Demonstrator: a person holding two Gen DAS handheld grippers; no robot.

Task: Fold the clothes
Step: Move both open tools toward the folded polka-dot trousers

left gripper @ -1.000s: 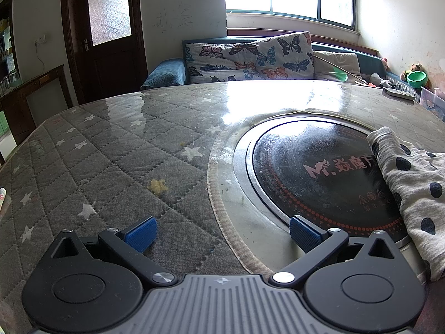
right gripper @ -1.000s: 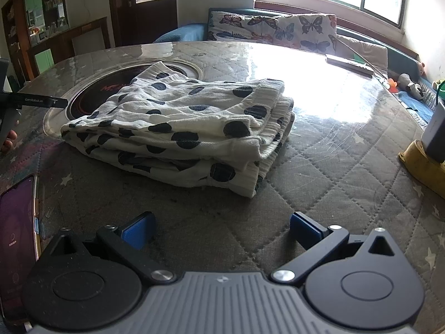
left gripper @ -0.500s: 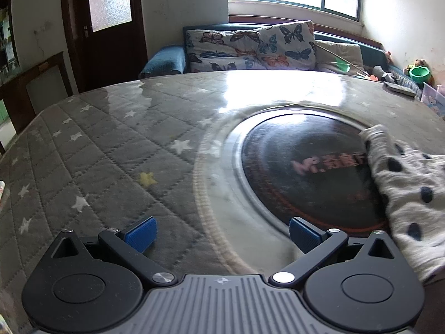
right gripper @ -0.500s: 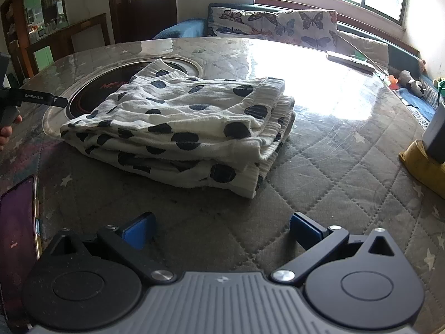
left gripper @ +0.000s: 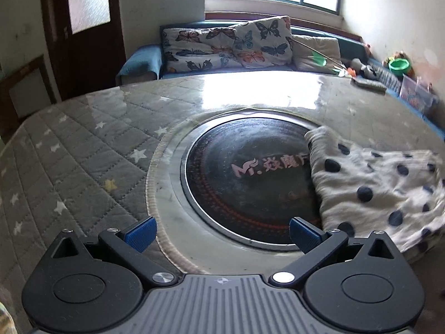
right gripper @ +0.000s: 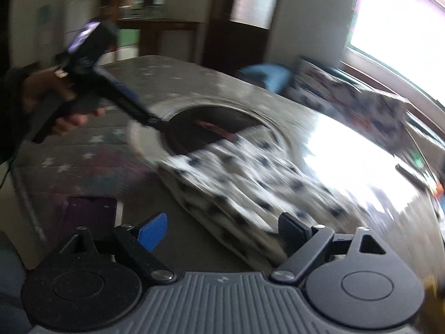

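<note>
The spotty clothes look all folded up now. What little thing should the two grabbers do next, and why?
Probably just draw both away. The polka-dot garment lies in a folded stack on the quilted table, and neither the left gripper nor the right gripper holds any cloth. The right gripper's jaws have just been closing a little, with nothing between them.

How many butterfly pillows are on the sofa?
2. One long butterfly pillow lies along the sofa back; another butterfly cushion leans beside it, toward the window. More may be hidden.
</note>
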